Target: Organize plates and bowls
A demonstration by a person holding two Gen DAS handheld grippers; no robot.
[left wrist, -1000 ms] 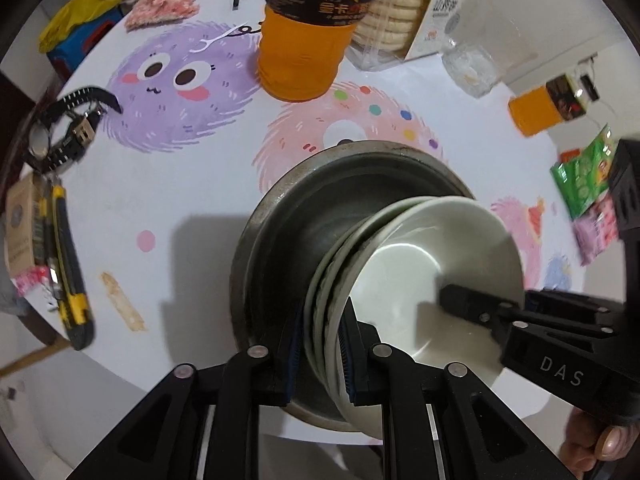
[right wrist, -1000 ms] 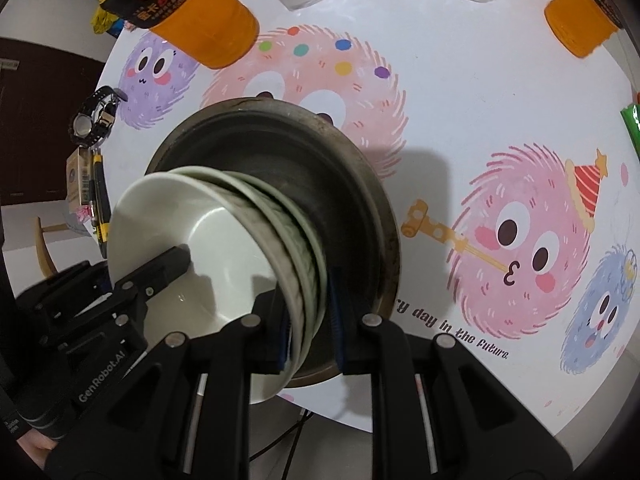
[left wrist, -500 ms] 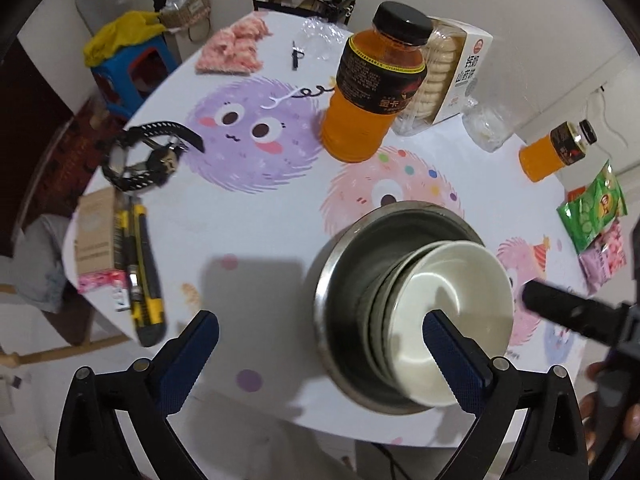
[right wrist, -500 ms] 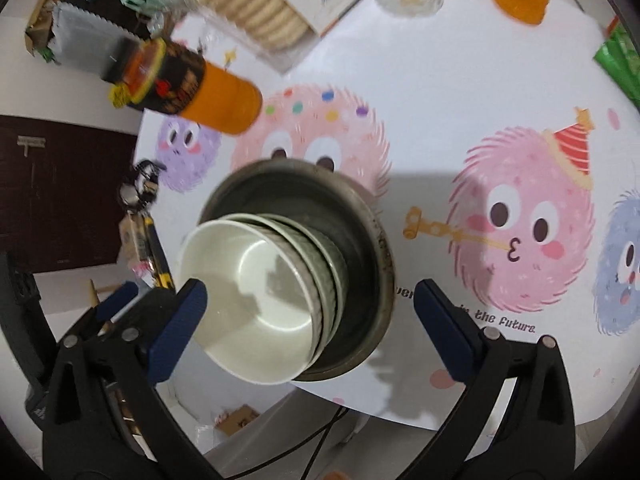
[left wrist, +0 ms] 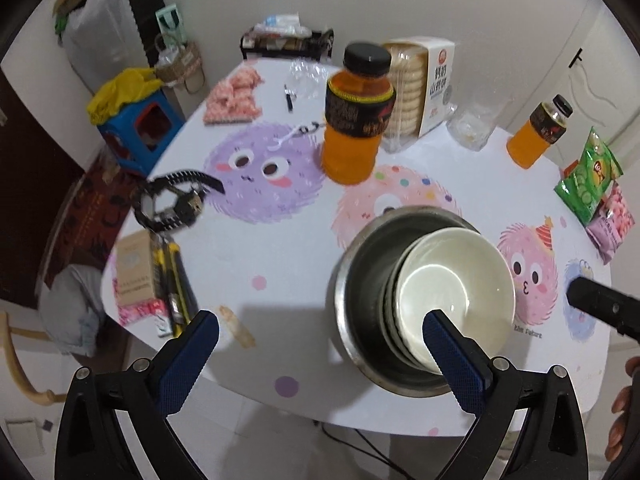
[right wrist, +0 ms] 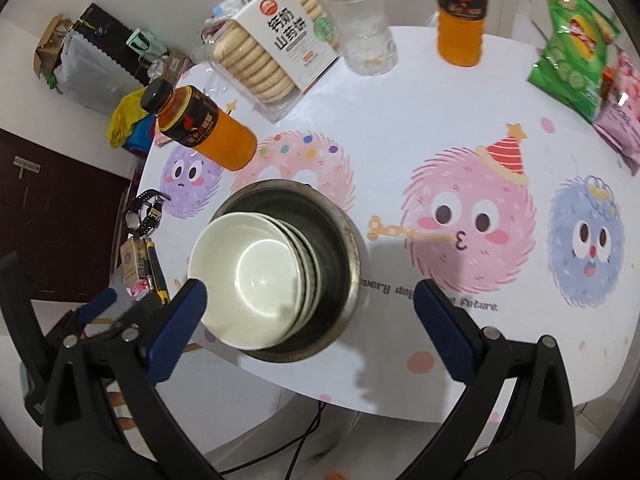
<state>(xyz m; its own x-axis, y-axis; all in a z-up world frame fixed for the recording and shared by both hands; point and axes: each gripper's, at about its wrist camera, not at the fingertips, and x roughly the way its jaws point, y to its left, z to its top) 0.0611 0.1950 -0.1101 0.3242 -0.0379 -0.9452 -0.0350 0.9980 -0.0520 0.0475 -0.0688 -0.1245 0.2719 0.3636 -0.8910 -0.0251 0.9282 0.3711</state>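
Note:
A stack of white bowls (left wrist: 452, 296) (right wrist: 250, 276) leans inside a large steel bowl (left wrist: 360, 264) (right wrist: 340, 248) near the front edge of the table. My left gripper (left wrist: 320, 340) hangs above the table to the left of the steel bowl, jaws wide open and empty. Its right finger overlaps the white stack's near rim in the picture. My right gripper (right wrist: 308, 308) hovers over the bowls, also wide open with nothing held. A tip of the right gripper (left wrist: 600, 308) shows at the right edge of the left wrist view.
On the monster-print tablecloth (right wrist: 460, 160) stand two orange drink bottles (left wrist: 356, 120) (right wrist: 460, 16), a biscuit box (right wrist: 280, 44), a glass (right wrist: 368, 40) and snack packets (right wrist: 572, 40). A watch (left wrist: 172, 200), a utility knife (left wrist: 176, 276) and a small box (left wrist: 134, 268) lie at the left edge.
Both grippers let go of the white bowls' rims, opened wide and rose away from the table. The bowl stack stays leaning in the steel bowl.

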